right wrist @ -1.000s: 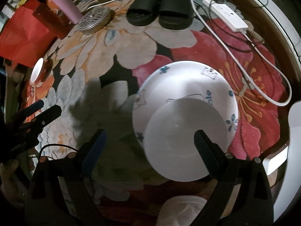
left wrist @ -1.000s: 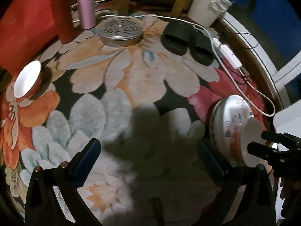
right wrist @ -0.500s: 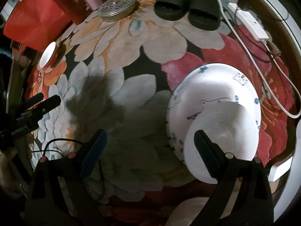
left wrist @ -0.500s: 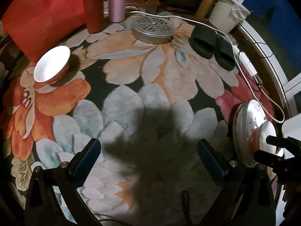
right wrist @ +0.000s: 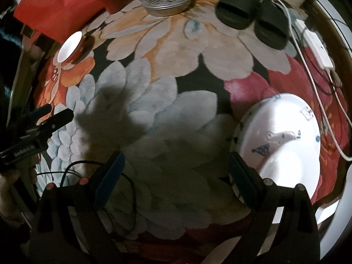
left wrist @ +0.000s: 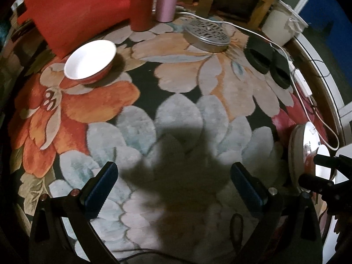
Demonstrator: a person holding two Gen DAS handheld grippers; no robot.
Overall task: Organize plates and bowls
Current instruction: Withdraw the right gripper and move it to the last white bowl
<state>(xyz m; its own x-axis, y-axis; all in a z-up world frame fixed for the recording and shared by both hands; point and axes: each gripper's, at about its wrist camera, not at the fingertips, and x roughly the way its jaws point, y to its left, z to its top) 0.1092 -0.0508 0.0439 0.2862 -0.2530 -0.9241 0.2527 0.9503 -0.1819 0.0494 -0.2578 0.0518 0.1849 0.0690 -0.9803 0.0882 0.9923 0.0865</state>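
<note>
Both jaws wide open, holding nothing: left gripper (left wrist: pixel 173 187), right gripper (right wrist: pixel 175 171). Red bowl (left wrist: pixel 90 62) far ahead-left of left jaws; stacked plates (right wrist: pixel 283 145) just beside right jaws' right finger. Risk: clipping plate rim w/ that finger, sliding stack off rug (left wrist: pixel 176 114).

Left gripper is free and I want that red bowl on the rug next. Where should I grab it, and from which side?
Take the red bowl by its rim, one finger inside and one outside. It sits upright and empty on the rug, so the thin lip is the only part the open left gripper could pinch. Come from the near side, probably slightly above: the red bag stands close behind it.
</note>
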